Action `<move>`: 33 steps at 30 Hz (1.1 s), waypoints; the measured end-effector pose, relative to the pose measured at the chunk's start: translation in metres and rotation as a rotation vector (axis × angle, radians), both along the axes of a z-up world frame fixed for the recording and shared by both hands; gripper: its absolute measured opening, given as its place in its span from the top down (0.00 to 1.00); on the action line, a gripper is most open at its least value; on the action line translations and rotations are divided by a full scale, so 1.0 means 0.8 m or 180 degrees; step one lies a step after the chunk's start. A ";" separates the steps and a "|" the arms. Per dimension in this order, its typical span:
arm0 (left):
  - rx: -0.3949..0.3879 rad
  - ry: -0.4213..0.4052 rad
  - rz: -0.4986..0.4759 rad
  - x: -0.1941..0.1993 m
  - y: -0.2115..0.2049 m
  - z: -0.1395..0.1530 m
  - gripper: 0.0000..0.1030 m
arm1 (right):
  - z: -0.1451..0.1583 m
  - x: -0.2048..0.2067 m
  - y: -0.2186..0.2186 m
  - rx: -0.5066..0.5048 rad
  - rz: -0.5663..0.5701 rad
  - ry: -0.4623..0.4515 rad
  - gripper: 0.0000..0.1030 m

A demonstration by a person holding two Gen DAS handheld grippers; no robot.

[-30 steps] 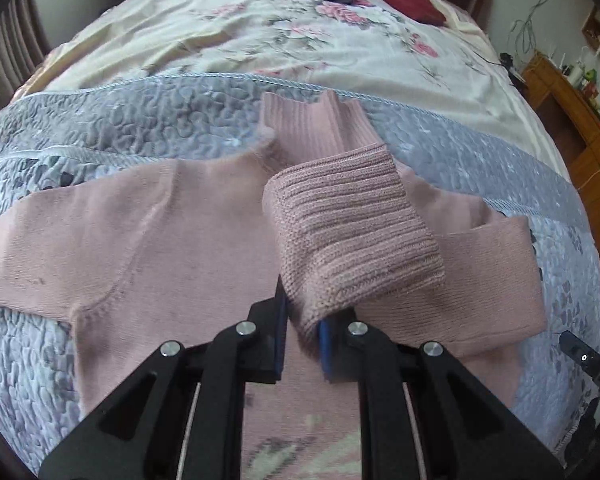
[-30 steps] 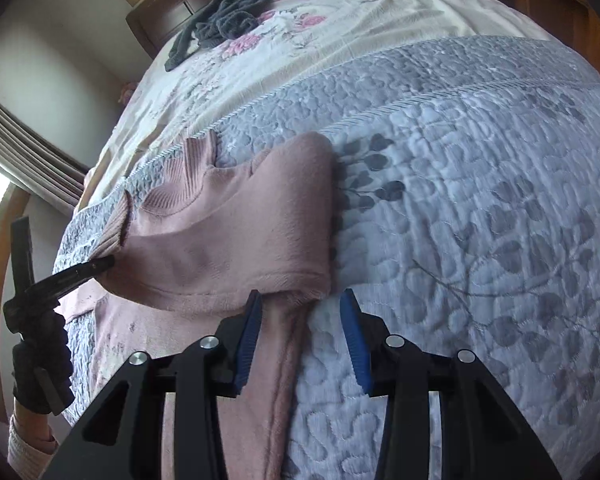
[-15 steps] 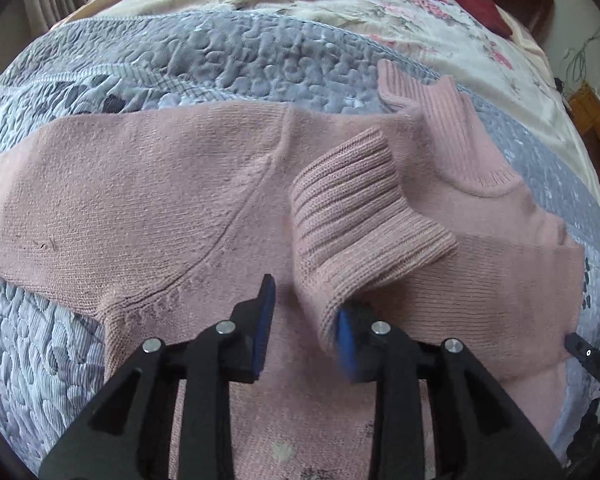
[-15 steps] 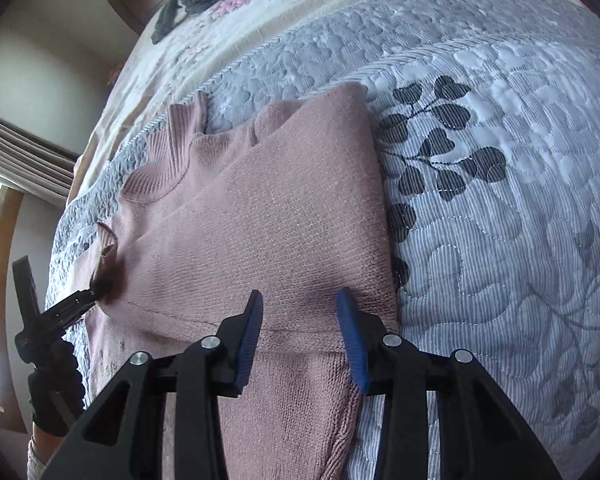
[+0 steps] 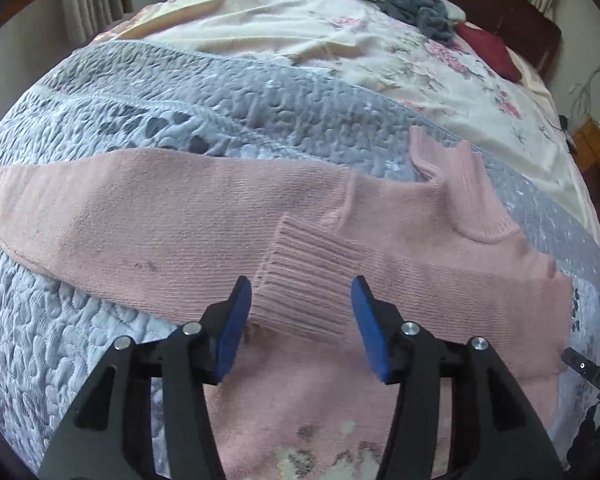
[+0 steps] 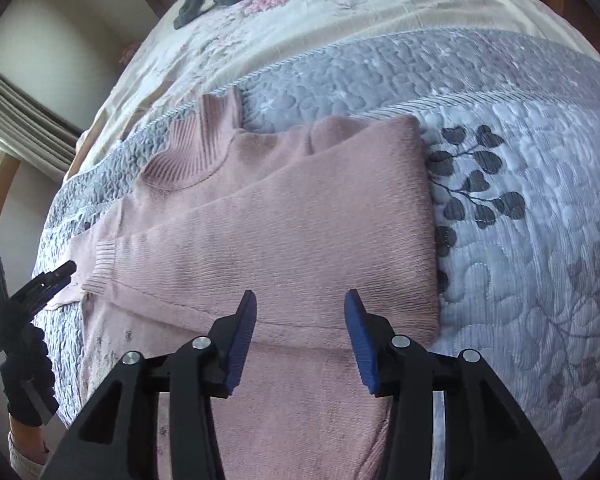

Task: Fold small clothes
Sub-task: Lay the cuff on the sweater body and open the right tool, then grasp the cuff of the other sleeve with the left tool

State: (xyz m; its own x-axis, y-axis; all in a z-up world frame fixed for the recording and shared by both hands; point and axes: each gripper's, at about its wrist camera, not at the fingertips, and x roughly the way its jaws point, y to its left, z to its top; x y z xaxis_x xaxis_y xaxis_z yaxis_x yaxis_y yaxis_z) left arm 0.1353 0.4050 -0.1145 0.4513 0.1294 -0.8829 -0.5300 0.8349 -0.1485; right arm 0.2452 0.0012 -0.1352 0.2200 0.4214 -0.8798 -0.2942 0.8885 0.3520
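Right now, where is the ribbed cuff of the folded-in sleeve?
In the left wrist view, the ribbed cuff lies flat on the pink sweater's chest, just ahead of the open left tongs, below and left of the collar.

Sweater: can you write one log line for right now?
sweater: one sleeve folded across | left claw: open, above cuff | right claw: open | bed
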 end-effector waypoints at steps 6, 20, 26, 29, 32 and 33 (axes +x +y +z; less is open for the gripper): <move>0.0057 0.0158 -0.0291 0.031 -0.044 -0.029 0.41 | -0.023 -0.006 0.016 -0.0230 0.0048 0.0050 0.53; 0.0215 0.0194 -0.0391 0.002 -0.030 -0.028 0.32 | -0.005 -0.029 0.032 -0.0229 0.0115 -0.0101 0.46; 0.0236 0.0151 -0.0159 -0.056 0.041 -0.003 0.21 | 0.008 -0.053 0.063 -0.0209 0.0298 -0.0187 0.38; 0.0124 0.0193 0.0217 -0.106 0.109 -0.005 0.21 | 0.006 -0.060 0.077 -0.0251 0.0364 -0.0211 0.38; 0.0154 0.0297 0.0660 -0.160 0.180 -0.011 0.22 | 0.001 -0.061 0.084 -0.0279 0.0380 -0.0191 0.38; 0.0138 0.0300 0.0814 -0.177 0.204 -0.012 0.23 | -0.001 -0.060 0.086 -0.0278 0.0380 -0.0184 0.38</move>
State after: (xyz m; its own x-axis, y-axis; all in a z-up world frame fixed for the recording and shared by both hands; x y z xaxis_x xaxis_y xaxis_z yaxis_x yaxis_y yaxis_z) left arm -0.0066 0.5683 -0.1245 0.3151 0.2672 -0.9107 -0.7342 0.6767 -0.0555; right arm 0.1968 0.0703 -0.1362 0.2242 0.3700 -0.9016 -0.4171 0.8725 0.2543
